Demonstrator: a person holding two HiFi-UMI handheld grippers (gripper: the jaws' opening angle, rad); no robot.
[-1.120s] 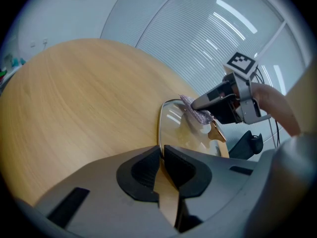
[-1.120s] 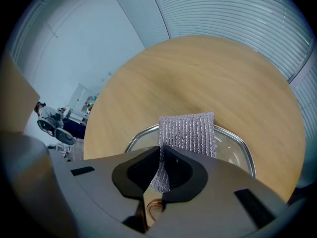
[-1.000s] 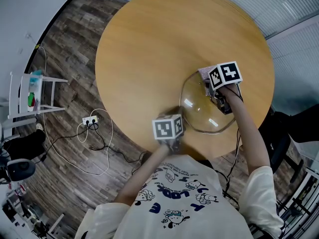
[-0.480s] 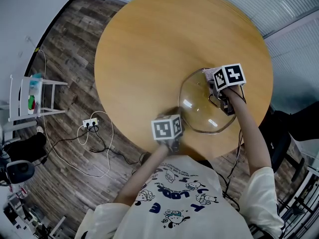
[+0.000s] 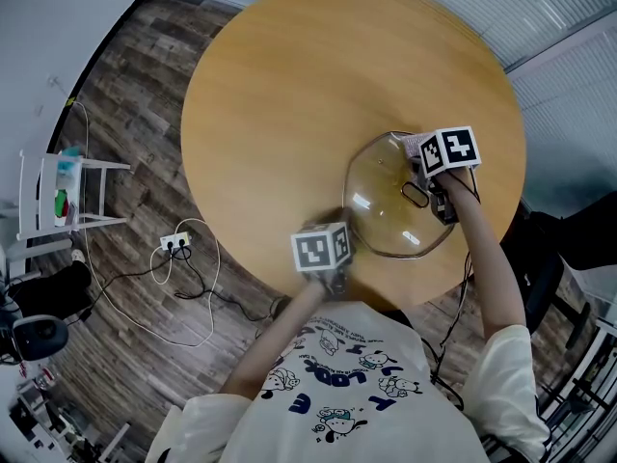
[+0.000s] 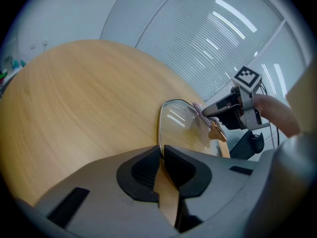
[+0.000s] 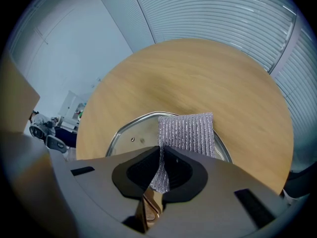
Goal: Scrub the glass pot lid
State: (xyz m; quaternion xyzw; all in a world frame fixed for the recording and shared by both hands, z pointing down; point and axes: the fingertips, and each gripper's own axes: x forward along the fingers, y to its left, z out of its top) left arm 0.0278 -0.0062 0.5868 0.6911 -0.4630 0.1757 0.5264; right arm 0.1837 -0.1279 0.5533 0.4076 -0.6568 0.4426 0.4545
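Scrubbing stroke sliding outward across the glass pot lid (image 5: 386, 222)
Over the last second the right tongs (image 7: 161, 151), pinched on the scrub cloth (image 7: 187, 133), have slid from the lid's middle toward its far rim, uncovering the handle (image 5: 415, 194); the left tongs (image 6: 162, 151) stay clamped on the near rim, steadying the lid on the bench (image 5: 280, 114), so scrubbing looks well under way.
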